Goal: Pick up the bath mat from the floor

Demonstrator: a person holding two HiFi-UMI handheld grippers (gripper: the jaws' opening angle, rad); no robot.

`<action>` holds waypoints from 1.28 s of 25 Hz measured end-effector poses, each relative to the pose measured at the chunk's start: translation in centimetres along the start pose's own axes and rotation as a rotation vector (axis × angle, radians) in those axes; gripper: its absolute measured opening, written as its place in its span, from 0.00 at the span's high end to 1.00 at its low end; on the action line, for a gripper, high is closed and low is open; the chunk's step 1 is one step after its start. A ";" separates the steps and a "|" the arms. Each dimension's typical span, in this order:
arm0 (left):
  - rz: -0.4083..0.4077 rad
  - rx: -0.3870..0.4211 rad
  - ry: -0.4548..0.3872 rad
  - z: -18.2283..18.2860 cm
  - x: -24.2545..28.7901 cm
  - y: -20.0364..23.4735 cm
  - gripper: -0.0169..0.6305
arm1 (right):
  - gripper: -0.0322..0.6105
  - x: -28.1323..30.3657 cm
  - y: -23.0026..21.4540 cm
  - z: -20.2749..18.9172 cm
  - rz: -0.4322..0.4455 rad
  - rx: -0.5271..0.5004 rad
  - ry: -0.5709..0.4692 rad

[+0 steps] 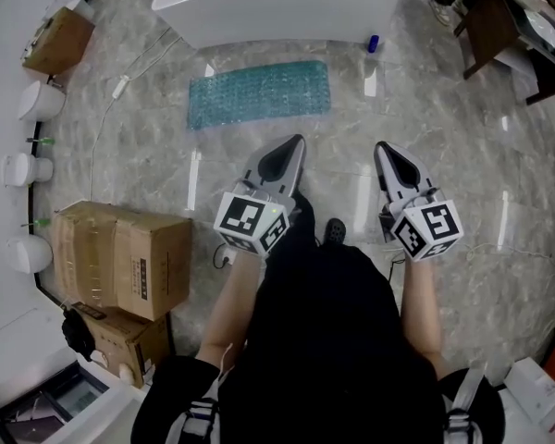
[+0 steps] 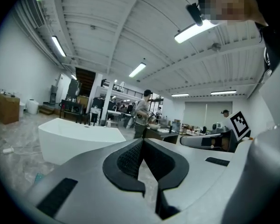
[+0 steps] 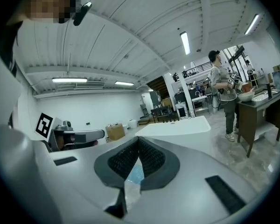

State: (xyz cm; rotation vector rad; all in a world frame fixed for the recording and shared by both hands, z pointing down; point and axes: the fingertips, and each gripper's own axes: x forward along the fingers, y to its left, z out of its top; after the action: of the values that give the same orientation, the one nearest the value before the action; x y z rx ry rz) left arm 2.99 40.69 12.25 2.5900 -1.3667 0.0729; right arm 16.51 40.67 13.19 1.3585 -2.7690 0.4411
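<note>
The teal bath mat (image 1: 259, 93) lies flat on the marble floor in front of a white bathtub (image 1: 277, 3). Both grippers are held out side by side above the floor, short of the mat's near edge. In the head view my left gripper (image 1: 299, 140) points at the mat's right half, and its jaws meet at the tip (image 2: 142, 140) with nothing between them. My right gripper (image 1: 380, 146) is further right, past the mat's right end, jaws together (image 3: 138, 138) and empty. A patch of the mat (image 3: 134, 174) shows through the gap behind its pads.
Cardboard boxes (image 1: 120, 257) are stacked at the left, with white fixtures (image 1: 28, 169) along the left wall. A cable (image 1: 120, 86) trails over the floor left of the mat. A blue bottle (image 1: 374, 43) stands by the tub. A dark table (image 1: 499, 26) is at the back right, with a person (image 3: 221, 94) beside it.
</note>
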 end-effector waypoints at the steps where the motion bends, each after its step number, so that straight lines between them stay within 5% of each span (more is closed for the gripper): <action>1: -0.010 -0.002 -0.002 0.1 0.8 0.9 0.97 | 0.93 1.1 -0.3 0.1 -0.006 -0.003 0.008; 16: -0.138 -0.029 -0.017 5.3 11.0 20.4 0.97 | 0.93 23.9 -1.6 6.0 -0.097 -0.036 0.021; 25: -0.195 -0.046 0.041 4.9 17.6 24.8 0.97 | 0.93 29.8 -5.0 6.6 -0.138 -0.020 0.036; 32: -0.132 -0.037 0.086 4.1 25.6 26.4 0.97 | 0.93 34.1 -13.2 6.3 -0.098 0.018 0.065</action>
State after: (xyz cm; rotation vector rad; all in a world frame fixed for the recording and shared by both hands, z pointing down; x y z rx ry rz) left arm -4.36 4.59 16.17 2.6065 -1.1542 0.1351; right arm 6.27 5.10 15.26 1.4496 -2.6397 0.4969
